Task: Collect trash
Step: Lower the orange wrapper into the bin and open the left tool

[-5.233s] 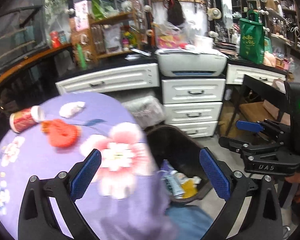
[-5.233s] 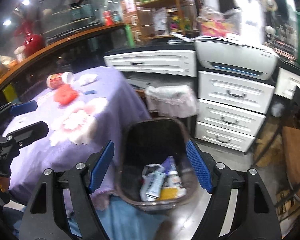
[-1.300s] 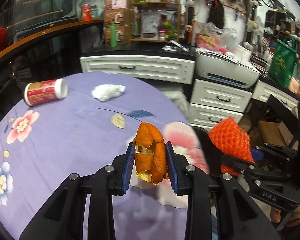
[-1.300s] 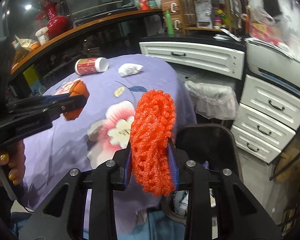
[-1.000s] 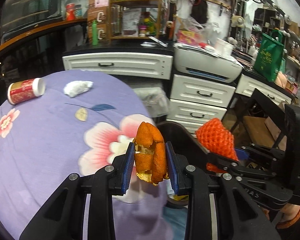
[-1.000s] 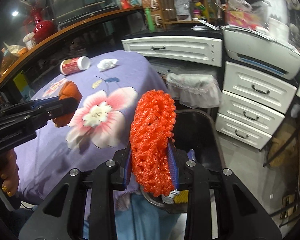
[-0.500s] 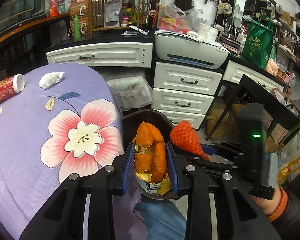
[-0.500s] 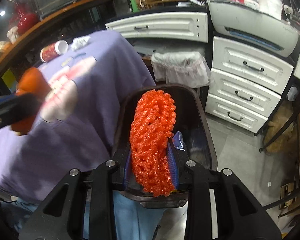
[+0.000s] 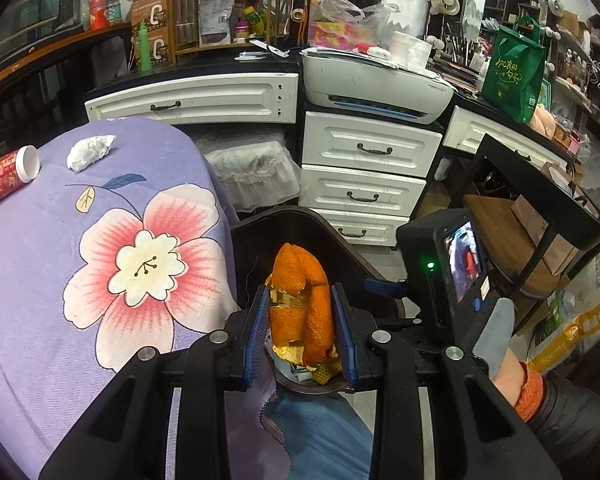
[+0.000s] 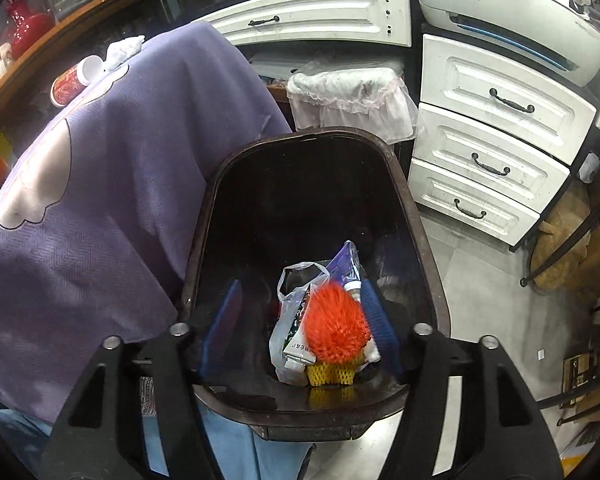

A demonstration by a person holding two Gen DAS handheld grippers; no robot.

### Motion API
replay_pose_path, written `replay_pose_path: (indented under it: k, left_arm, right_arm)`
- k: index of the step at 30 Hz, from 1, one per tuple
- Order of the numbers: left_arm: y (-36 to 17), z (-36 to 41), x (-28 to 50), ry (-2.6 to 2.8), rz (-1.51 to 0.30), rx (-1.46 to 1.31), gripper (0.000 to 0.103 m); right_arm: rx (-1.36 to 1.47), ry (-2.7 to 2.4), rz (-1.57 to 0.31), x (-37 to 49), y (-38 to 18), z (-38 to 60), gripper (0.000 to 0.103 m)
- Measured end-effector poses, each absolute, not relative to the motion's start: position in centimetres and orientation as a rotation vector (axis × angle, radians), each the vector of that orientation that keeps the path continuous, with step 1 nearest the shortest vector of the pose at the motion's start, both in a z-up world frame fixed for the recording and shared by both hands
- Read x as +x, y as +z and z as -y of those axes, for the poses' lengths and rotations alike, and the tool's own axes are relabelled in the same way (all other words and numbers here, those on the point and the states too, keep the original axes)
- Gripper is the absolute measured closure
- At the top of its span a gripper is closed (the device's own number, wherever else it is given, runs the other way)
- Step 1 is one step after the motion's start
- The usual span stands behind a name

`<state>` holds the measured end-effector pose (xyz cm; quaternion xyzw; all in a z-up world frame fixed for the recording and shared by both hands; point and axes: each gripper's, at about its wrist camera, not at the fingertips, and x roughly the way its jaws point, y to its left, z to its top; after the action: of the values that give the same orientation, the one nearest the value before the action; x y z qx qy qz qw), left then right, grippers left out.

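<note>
Trash in hand: orange peel is sitting clamped between the blue pads of the left gripper, which is hanging over the near rim of the bin.
Trash just let go: the red foam net is dropping blurred into the bin, free of both pads; half a second ago it was pinched.
Right gripper: its jaws have just been opening and are now standing apart, with nothing pressed between them, only the net falling past.
Bin contents: a white plastic bag, a yellow net and a small bottle are lying at the bottom under the falling net.
Meaning for the task: one piece is going in, so the peel looks like the next release.
Left on the purple tablecloth: a crumpled tissue and, farther off, a red cup on its side are waiting, well apart from the bin.
</note>
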<state>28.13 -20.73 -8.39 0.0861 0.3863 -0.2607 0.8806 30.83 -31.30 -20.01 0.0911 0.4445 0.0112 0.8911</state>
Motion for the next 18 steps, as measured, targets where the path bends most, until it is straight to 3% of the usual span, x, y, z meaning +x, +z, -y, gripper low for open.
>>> replay_pose_path:
  k: [18]
  left_arm:
    - [-11.2, 24.1, 29.3, -0.589, -0.867, 0.247, 0.072]
  right_arm:
    - [0.248, -0.119, -0.813, 24.4, -15.5, 36.4, 0.039]
